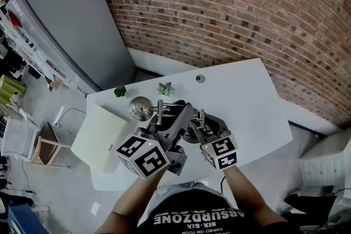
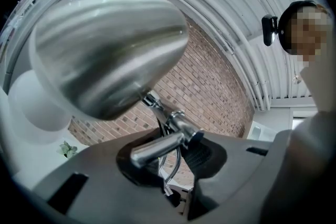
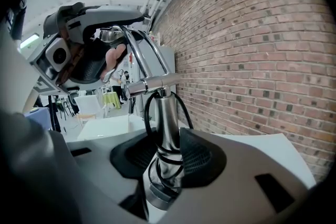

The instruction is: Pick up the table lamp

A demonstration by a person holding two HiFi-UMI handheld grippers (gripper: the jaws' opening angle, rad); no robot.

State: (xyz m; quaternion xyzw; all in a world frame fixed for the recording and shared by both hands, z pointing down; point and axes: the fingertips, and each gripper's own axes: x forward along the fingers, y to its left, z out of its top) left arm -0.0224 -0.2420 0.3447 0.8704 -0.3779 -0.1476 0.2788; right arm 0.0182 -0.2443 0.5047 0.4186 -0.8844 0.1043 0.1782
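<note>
Nearest, at the foot of the head view: a black printed shirt (image 1: 192, 215) and two forearms reaching forward. Just beyond, side by side, two cubes of square markers, one atop each claw.

Pinched between the black pads of the left claw (image 2: 176, 160): a chrome arm of the table lamp (image 1: 141, 108), close under its brushed-metal shade. Clamped between the pads of the right claw (image 3: 165, 157): the lamp's upright chrome stem, looped by a black cord (image 3: 146, 113).

Lamp held between both claws over the middle of the white counter (image 1: 258, 112). Contact of its foot with the counter not possible to tell.

Farther off, a white box (image 1: 101, 137) at the counter's left end. Near the far edge, two small green plants (image 1: 120, 91) (image 1: 165, 88). Behind everything, a brick wall (image 1: 230, 13) and, to its left, a tall grey cabinet (image 1: 77, 24).
</note>
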